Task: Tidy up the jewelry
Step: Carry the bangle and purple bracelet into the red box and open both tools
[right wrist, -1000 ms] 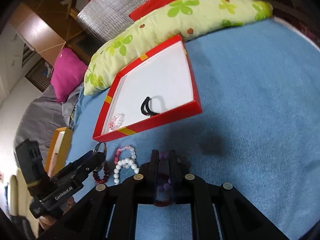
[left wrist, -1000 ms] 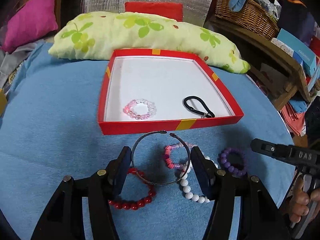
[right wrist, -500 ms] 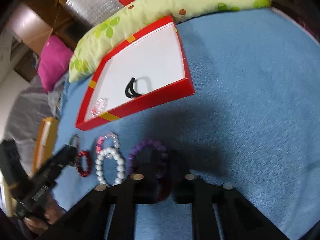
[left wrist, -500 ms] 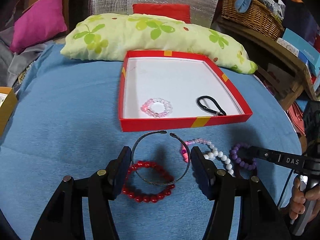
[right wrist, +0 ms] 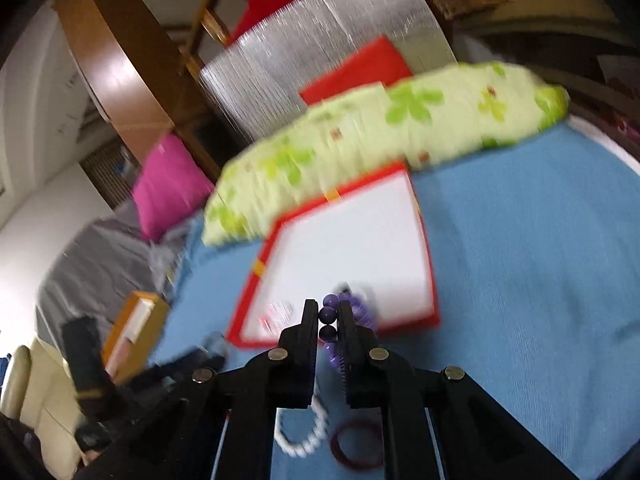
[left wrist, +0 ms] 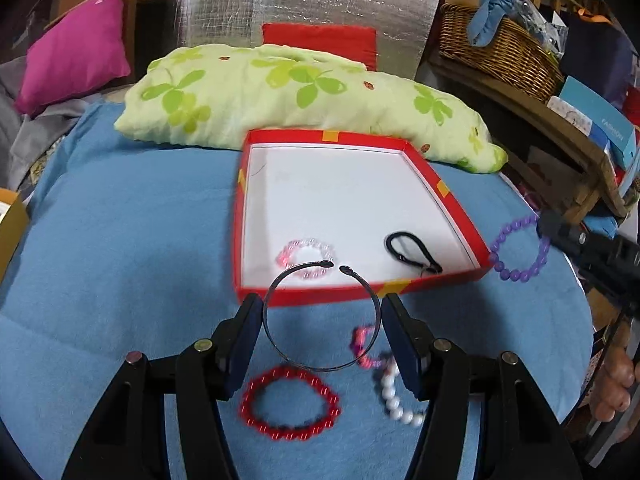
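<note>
My left gripper (left wrist: 322, 320) is shut on a thin dark metal bangle (left wrist: 320, 316) and holds it above the cloth, at the near edge of the red box (left wrist: 360, 294). The box holds a pink bead bracelet (left wrist: 306, 258) and a black hair tie (left wrist: 412, 254). My right gripper (right wrist: 328, 316) is shut on a purple bead bracelet (right wrist: 327, 314), which hangs in the air by the box's right corner in the left wrist view (left wrist: 518, 250). A red bead bracelet (left wrist: 290, 402), a white pearl bracelet (left wrist: 396, 398) and a pink one (left wrist: 362, 344) lie on the blue cloth.
A green leaf-print pillow (left wrist: 304, 104) lies behind the box. A magenta cushion (left wrist: 76, 52) sits at the far left, a wicker basket (left wrist: 500, 48) on a wooden shelf at the right. A small orange box (right wrist: 132, 328) stands off the cloth's left edge.
My right gripper has lifted the purple bracelet off the cloth and carried it toward the box's right corner. My left gripper has moved forward with the bangle to the box's near edge.
</note>
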`<state>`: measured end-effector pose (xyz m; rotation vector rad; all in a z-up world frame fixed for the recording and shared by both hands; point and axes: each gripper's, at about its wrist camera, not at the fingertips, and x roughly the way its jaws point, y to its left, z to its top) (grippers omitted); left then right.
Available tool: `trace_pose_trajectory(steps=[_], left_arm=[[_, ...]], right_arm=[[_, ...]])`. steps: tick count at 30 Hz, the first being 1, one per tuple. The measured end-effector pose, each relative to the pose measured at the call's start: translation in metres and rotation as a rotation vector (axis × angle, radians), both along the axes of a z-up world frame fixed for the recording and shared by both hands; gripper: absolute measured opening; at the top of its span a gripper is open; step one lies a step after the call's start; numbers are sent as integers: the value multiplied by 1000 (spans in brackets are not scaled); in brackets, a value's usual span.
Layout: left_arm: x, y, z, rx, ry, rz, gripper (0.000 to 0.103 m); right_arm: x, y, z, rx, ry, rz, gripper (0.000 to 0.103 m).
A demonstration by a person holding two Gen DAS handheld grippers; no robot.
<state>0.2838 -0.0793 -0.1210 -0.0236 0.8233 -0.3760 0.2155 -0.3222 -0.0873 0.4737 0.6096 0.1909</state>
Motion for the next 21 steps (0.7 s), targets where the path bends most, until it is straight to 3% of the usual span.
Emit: trace_pose_trajectory(steps=[4, 9, 21], left_arm=[[24, -13, 5, -1, 2, -15, 63], [62, -33, 10, 18, -3, -26, 63], [119, -46, -22, 54, 70, -25, 63]], right_arm=[[26, -5, 4, 77, -9, 0, 10], [80, -2, -8, 73, 44, -6, 10], [161, 6, -48, 148, 152, -1, 11]])
